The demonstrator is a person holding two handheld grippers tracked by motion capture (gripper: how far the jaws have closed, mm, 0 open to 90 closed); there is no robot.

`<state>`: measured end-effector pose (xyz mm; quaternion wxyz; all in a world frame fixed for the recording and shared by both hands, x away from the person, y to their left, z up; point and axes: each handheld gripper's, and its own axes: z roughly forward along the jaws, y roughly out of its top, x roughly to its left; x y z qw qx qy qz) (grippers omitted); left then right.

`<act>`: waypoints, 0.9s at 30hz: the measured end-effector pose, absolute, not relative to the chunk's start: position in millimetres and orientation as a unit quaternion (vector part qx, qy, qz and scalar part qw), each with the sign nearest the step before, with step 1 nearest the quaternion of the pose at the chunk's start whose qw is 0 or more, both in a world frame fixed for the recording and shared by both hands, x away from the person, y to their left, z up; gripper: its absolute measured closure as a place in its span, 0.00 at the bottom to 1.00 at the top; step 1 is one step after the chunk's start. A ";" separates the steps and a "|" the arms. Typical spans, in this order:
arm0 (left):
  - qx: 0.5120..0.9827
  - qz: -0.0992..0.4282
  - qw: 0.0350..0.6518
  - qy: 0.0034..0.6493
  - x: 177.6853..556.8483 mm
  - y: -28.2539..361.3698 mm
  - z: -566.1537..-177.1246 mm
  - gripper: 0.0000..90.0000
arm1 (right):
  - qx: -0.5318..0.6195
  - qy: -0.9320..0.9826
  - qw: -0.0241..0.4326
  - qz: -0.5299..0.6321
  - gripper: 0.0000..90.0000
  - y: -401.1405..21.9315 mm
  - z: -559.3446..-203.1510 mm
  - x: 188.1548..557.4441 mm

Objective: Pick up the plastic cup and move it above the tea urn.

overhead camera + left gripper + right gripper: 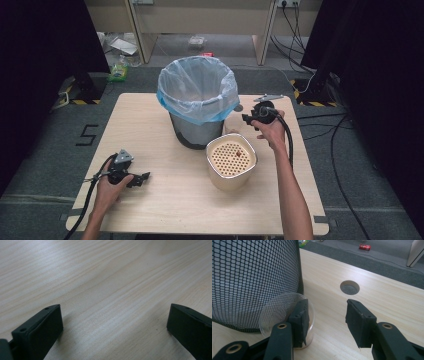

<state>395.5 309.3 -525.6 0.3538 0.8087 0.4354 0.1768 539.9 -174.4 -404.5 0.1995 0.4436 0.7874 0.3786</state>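
The right gripper (325, 322) is standing with its jaws parted and nothing pressed between them. In the right gripper view one jaw is reaching inside the rim of a clear plastic cup (272, 312), while the other is hanging outside it over bare wood. That cup is standing upright just beside the foot of the black mesh bin (254, 280), the landmark here; whether they touch I cannot tell. From the high view the bin (192, 131) is wearing a pale blue bag liner (197, 90), and the right gripper (247, 119) is sitting to its right. A cream perforated-top container (231, 162) is standing just in front of the bin on the table (165, 200). Well to the bin's front left, the left gripper (142, 178) is resting near the tabletop, jaws wide apart over bare wood (112, 290).
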 end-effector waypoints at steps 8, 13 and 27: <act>0.809 0.177 0.354 0.435 395.6 309.3 -525.6 0.00 | 0.433 0.810 0.180 0.351 0.63 -156.3 -413.3 552.1; 0.809 0.177 0.354 0.435 395.6 309.3 -525.6 0.00 | 0.427 0.822 0.173 0.334 0.70 -148.1 -421.4 557.2; 0.809 0.177 0.354 0.435 395.5 309.3 -525.6 0.00 | 0.384 0.841 0.177 0.337 0.96 -150.2 -422.7 551.5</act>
